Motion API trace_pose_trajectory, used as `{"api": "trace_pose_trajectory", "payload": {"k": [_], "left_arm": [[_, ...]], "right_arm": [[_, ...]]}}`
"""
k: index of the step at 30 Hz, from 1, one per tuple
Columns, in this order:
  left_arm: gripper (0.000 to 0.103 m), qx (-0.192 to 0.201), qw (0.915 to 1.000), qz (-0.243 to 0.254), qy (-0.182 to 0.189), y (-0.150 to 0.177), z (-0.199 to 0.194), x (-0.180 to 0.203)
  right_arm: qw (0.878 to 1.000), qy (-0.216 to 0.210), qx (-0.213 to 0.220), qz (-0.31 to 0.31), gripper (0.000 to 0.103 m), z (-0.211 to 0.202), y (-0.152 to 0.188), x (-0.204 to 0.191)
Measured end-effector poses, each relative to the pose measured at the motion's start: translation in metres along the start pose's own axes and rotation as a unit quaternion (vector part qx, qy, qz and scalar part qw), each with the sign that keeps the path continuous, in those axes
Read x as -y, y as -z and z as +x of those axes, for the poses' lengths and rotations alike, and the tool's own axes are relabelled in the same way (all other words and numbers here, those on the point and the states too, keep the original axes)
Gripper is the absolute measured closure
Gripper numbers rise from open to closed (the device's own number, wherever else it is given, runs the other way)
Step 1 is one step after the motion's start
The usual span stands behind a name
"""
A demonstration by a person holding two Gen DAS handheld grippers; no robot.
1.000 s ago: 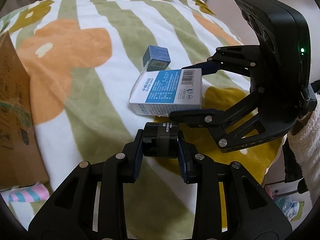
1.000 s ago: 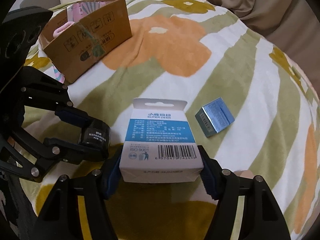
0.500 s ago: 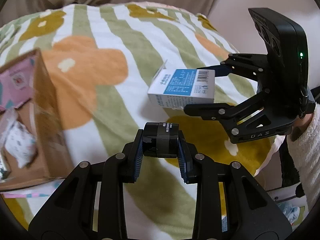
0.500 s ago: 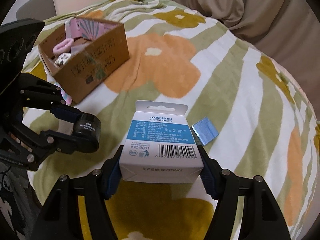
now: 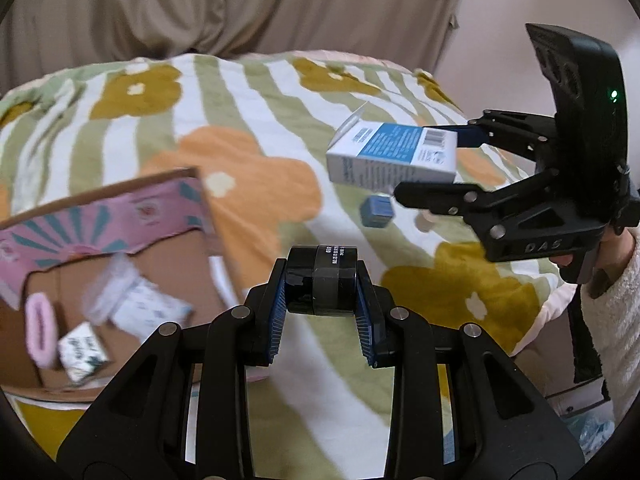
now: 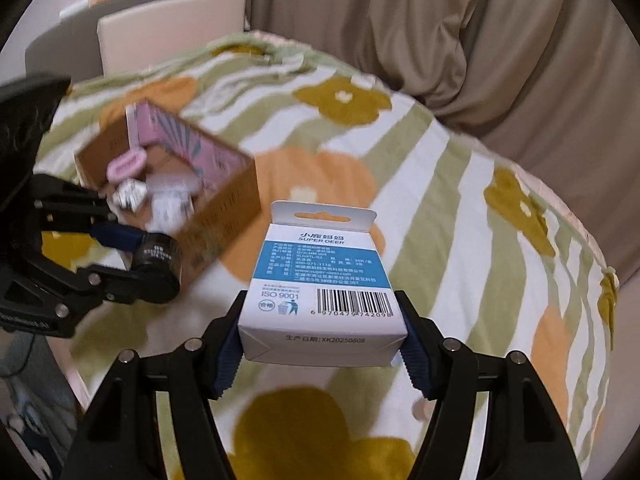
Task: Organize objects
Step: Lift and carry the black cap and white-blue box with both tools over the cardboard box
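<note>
The left hand-held gripper (image 5: 321, 294) clamps a glossy black cylinder (image 5: 322, 280); the right hand-held gripper (image 6: 322, 334) grips a smooth white-and-blue carton (image 6: 320, 280). Both have risen above the fleecy flowered bed (image 5: 248, 96), nearer the corrugated cardboard box (image 5: 216, 240) than before.

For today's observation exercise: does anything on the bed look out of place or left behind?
Yes. A small blue box lies alone on the blanket, outside the cardboard box. The black jar and white carton are gripped; it is not.
</note>
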State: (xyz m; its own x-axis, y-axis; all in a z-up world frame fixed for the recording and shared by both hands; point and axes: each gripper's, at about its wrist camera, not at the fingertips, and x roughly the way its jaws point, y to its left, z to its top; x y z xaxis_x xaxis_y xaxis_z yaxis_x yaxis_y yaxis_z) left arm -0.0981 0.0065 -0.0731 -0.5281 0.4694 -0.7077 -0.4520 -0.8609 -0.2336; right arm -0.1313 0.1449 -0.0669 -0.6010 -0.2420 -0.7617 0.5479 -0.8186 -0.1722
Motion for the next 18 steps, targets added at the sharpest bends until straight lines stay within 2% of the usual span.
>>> {"api": "trace_pose_trajectory", "payload": {"k": [7, 18], "left_arm": [[0.075, 0.017, 0.9992, -0.015, -0.033, 0.0, -0.035, -0.05], [0.075, 0.024, 0.9957, -0.054, -0.072, 0.004, -0.064, -0.133]], "right_arm": [[1.0, -0.014, 0.026, -0.007, 0.039, 0.003, -0.04, -0.035], [0.998, -0.05, 0.038, -0.032, 0.039, 0.036, -0.09, -0.097]]}}
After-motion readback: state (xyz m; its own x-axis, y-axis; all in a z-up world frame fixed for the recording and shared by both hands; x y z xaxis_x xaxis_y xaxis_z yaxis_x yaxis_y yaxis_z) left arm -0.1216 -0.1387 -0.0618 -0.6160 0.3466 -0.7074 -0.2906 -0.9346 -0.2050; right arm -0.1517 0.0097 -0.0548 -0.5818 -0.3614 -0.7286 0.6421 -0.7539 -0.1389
